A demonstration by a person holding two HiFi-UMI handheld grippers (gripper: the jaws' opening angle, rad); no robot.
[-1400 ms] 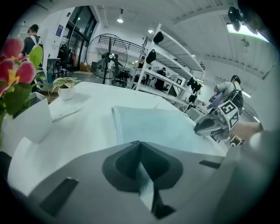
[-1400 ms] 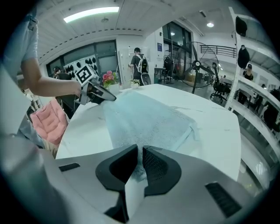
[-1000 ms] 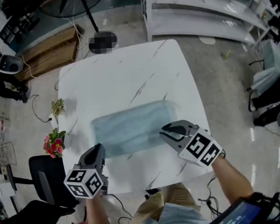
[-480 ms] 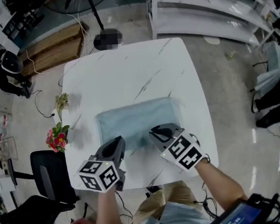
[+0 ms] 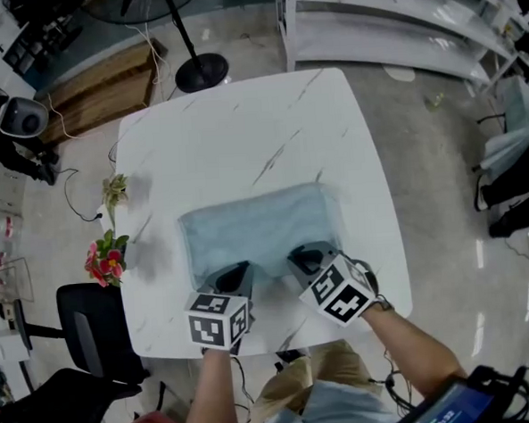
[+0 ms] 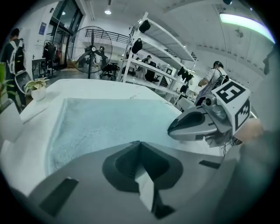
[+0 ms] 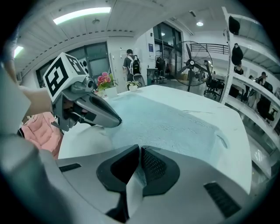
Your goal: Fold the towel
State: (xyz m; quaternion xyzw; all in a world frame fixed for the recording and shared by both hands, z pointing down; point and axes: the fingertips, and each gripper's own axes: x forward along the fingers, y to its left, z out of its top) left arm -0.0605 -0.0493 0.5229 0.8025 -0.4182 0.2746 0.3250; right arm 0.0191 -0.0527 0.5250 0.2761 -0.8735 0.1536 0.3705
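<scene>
At towel [image 5: 257, 229] near edge: L claw [image 5: 235, 274] shut, R claw [image 5: 301, 257] just closing on it

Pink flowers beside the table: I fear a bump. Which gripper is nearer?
Left. The left gripper is right of the pink flowers; the right gripper lies farther right.

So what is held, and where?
Left gripper: shut, empty. Right gripper: jaws have just been closing at the near edge of the towel; grip cannot be told.
</scene>
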